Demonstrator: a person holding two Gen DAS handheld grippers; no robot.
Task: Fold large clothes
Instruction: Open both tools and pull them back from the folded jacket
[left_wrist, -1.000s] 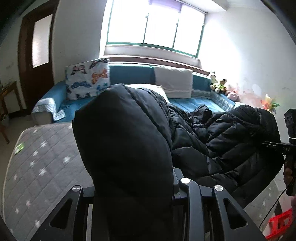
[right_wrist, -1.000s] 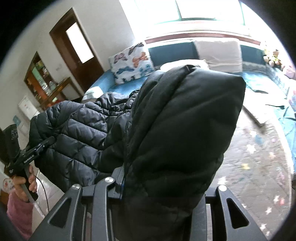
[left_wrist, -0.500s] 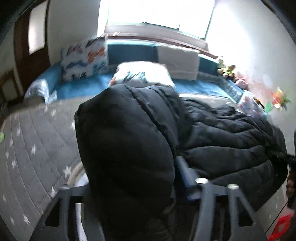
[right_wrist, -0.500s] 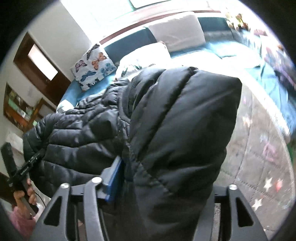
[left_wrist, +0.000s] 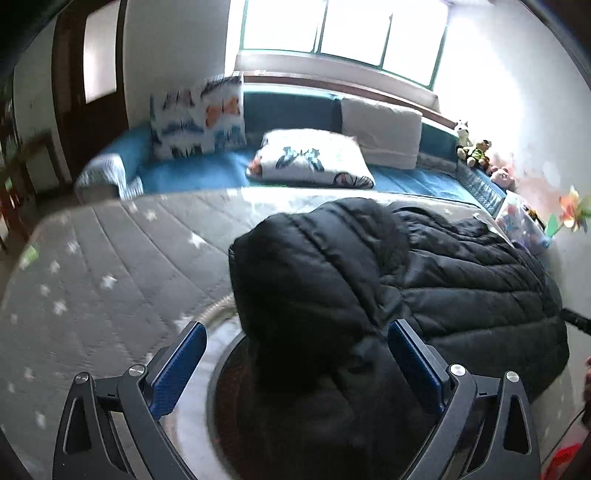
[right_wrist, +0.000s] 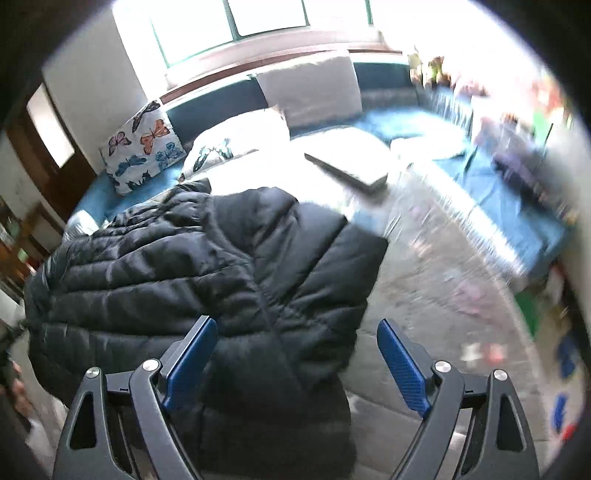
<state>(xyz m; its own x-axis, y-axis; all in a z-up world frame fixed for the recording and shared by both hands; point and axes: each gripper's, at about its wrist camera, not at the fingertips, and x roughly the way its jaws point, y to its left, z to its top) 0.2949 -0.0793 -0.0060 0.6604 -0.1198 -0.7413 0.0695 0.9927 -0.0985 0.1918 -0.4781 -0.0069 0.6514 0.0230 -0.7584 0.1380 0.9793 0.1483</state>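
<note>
A black puffer jacket (left_wrist: 424, 288) lies on the grey star-patterned mattress (left_wrist: 110, 258), reaching over its near edge. In the left wrist view my left gripper (left_wrist: 295, 354) is opening, its blue pads (left_wrist: 177, 369) standing wide; a folded end of the jacket lies between them, and the left pad stands clear of it. In the right wrist view the jacket (right_wrist: 184, 280) fills the left and middle. My right gripper (right_wrist: 295, 354) is opening too, pads (right_wrist: 400, 365) apart, with jacket fabric between them; the right pad is clear of it.
Beyond the mattress is a blue daybed (left_wrist: 207, 173) with a butterfly cushion (left_wrist: 199, 114), a white pillow (left_wrist: 314, 158) and a grey cushion (left_wrist: 380, 133). Soft toys (left_wrist: 476, 151) line the right wall. A flat folded grey pad (right_wrist: 351, 162) lies further back in the right wrist view.
Both grippers went from shut on the jacket ends to wide apart. The jacket dropped from held-up to lying on the mattress, and both cameras tilted down toward it.
</note>
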